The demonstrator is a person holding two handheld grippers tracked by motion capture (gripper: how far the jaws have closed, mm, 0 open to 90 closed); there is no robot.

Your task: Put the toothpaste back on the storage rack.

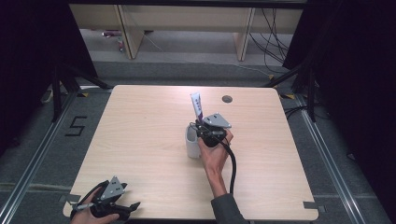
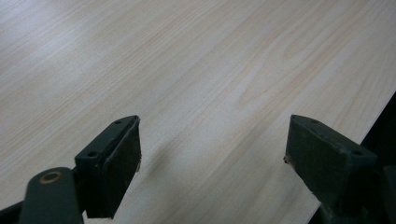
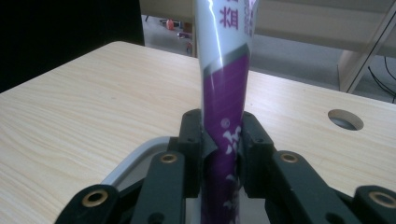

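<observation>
Your right hand-held gripper (image 1: pixel 205 127) has its jaws clamped on a purple-and-white toothpaste tube (image 1: pixel 196 106), and the tube stands nearly upright over the white cup (image 1: pixel 192 142) near the middle of the table (image 1: pixel 140 135). In the right gripper view the pads bite the soft purple body of the tube (image 3: pixel 224 116) low down, and the cup rim (image 3: pixel 135 156) shows just below and to the left. Here is the risk as I judge it: a soft tube pinched that hard can buckle or slide between the pads, and the tall free end above the grip gives it leverage to swing. If you lower off-centre, the bottom end may catch the rim and tip the cup, since nothing braces it. I cannot tell whether the tube's lower end is already inside the cup, so watch that before you let go. Your left hand-held gripper (image 1: pixel 122 209) rests at the near left edge of the table, jaws spread wide over bare wood (image 2: pixel 205 93), holding nothing, well apart from the cup, so it cannot steady anything from there.
</observation>
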